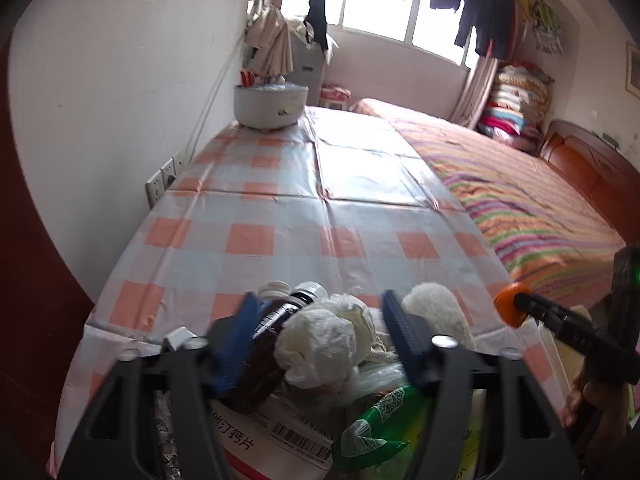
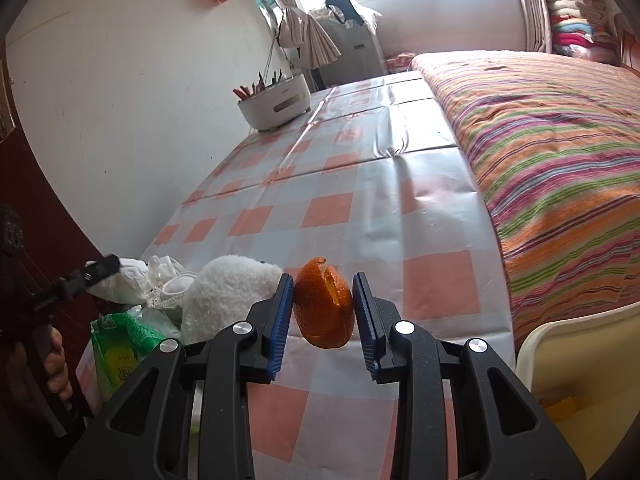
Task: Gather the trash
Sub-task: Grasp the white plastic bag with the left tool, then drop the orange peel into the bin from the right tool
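One checked tablecloth (image 2: 360,200) by bed (image 2: 560,140) | left jaws open over trash | right jaws clamp orange peel (image 2: 324,308)

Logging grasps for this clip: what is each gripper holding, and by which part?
The right gripper pinches an orange peel across its two sides. The left gripper is open over the trash pile, holding nothing.

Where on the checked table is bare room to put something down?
The tablecloth is bare between the white pot at the far wall and the near trash pile, up to the bed. The near end is crowded: brown bottle, fluffy white thing, green packet.
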The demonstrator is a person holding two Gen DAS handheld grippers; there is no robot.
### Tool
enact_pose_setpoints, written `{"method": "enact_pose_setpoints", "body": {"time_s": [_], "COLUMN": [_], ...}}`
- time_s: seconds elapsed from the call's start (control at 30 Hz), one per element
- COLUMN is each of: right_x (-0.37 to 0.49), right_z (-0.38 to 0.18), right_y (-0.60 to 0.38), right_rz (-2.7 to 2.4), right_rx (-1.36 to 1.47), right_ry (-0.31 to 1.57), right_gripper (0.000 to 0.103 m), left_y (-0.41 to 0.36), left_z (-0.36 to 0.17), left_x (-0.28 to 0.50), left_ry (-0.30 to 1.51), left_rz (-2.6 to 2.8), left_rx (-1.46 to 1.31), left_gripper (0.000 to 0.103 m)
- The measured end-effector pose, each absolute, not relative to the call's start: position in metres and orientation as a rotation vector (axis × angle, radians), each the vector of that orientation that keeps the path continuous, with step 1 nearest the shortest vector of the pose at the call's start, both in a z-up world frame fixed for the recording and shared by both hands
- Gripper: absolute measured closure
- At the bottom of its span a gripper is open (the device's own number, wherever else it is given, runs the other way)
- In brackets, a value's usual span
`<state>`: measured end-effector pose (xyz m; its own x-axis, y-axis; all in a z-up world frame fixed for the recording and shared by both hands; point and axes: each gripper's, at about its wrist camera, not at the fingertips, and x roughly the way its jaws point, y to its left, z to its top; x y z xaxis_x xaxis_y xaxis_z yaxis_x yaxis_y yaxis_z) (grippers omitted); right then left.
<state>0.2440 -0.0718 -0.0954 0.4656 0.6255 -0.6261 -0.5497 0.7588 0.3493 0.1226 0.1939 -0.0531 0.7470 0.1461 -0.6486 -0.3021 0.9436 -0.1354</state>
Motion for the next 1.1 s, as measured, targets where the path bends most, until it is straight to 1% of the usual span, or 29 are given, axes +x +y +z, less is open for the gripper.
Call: {"method": "enact_pose_setpoints", "body": {"time_s": [0.03,0.07,0.1,0.17,0.3,0.67,1.1], "right_x": [0.244,0.244,0.243,0.242,0.243,0.24,0.235], "right_z": [-0.094,-0.093,-0.091,-0.089,-0.084,-0.076,-0.075], "right_y": [-0.074,-0.076,-0.078,-0.082,-0.09,-0.117,-0.181], "right_rz": [0.725,0.725,0.722,0.722,0.712,0.675,0.582], "right_rx": [0.109,0.112,0.115,0.121,0.136,0.156,0.182], "right_ry": [0.808,0.804,0.798,0.788,0.766,0.721,0.695], "right_gripper": [0.073,0.073,0.073,0.073,0.073,0.073,0.073], "left_y": [0.192,0.191,0.19,0.187,0.182,0.163,0.1], "left_z": [-0.056,-0.059,-0.062,-0.062,-0.053,-0.034,-0.02], "left_x": [0.125,0.128,0.129,0.13,0.126,0.127,0.142], "left_ry": [0.703,0.722,0.73,0.725,0.686,0.64,0.628], "left_rz": [0.239,0.232,0.229,0.225,0.209,0.157,0.018], "left_rx": [-0.241,-0.241,-0.24,-0.235,-0.24,-0.257,-0.228], "left_gripper": [0.071,0.076,0.076,0.083,0.085,0.085,0.085]}}
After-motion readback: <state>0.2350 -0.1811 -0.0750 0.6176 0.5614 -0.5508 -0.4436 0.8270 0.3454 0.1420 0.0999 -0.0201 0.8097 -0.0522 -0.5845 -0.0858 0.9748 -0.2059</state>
